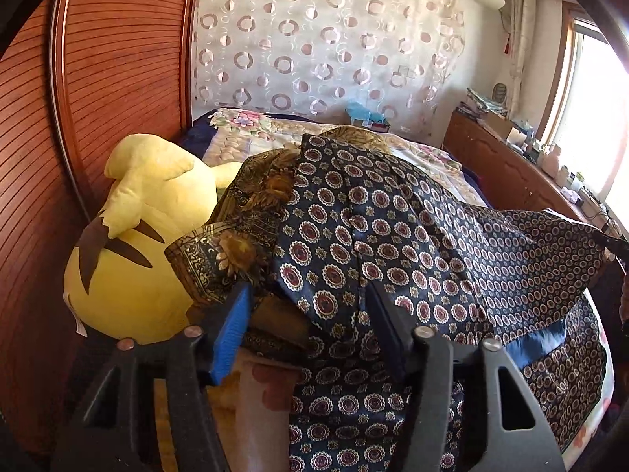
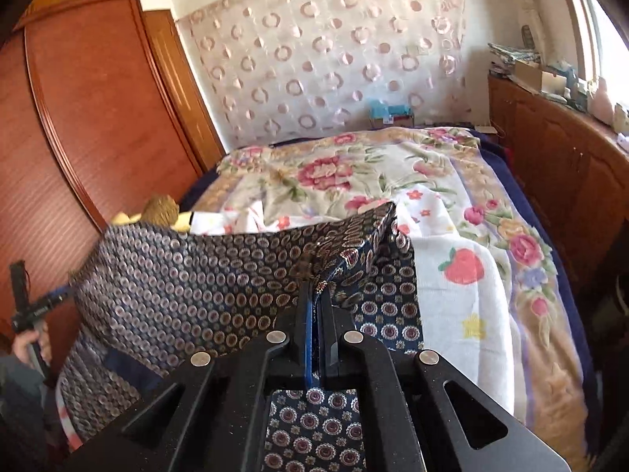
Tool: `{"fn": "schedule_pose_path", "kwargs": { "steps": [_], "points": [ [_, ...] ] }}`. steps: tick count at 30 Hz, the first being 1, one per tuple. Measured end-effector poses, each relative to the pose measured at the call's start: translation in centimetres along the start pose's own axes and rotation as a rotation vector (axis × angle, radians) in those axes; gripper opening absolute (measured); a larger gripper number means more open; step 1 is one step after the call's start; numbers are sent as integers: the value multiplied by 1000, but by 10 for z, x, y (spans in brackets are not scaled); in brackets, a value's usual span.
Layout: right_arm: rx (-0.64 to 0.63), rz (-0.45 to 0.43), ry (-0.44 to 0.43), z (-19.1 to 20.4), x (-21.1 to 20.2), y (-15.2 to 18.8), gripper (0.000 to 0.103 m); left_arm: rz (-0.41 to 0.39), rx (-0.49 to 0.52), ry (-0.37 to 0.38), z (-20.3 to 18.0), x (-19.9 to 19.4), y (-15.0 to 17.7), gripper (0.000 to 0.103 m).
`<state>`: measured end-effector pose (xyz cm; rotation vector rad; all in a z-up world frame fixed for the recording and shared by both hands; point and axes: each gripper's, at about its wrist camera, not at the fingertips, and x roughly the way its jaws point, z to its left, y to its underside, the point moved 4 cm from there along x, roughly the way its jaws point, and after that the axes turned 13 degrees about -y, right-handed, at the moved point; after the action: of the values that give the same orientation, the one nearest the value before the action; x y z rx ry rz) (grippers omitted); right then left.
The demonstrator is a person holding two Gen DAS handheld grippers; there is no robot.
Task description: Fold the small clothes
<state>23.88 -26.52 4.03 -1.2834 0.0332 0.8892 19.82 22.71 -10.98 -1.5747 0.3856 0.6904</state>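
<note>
With right tool (image 2: 316, 295) pinched tight on the patterned garment (image 2: 188, 275) lifted over the bed (image 2: 464, 275), close half-open left tool (image 1: 310, 314) on the opposite edge, then stretch flat.

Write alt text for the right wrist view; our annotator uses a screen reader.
The right gripper is shut on an edge of a navy medallion-print garment, holding it above a bed with a floral blanket. A wooden wardrobe stands left.
</note>
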Motion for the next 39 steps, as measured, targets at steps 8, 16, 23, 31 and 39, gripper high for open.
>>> {"fn": "schedule_pose_path", "kwargs": {
  "steps": [8, 16, 23, 31, 39],
  "points": [
    [13, 28, 57, -14, -8, 24, 1, 16, 12, 20, -4, 4, 0, 13],
    [13, 57, 81, -13, -10, 27, 1, -52, 45, 29, -15, -28, 3, 2],
    [-3, 74, 74, -10, -31, 33, 1, -94, 106, 60, -23, -70, 24, 2],
    [9, 77, 42, -1, -68, 62, 1, -97, 96, 54, -6, -99, 60, 2],
    [7, 85, 18, 14, -102, 92, 1, -45, 57, 27, 13, -103, 97, 1]
  ]
}}
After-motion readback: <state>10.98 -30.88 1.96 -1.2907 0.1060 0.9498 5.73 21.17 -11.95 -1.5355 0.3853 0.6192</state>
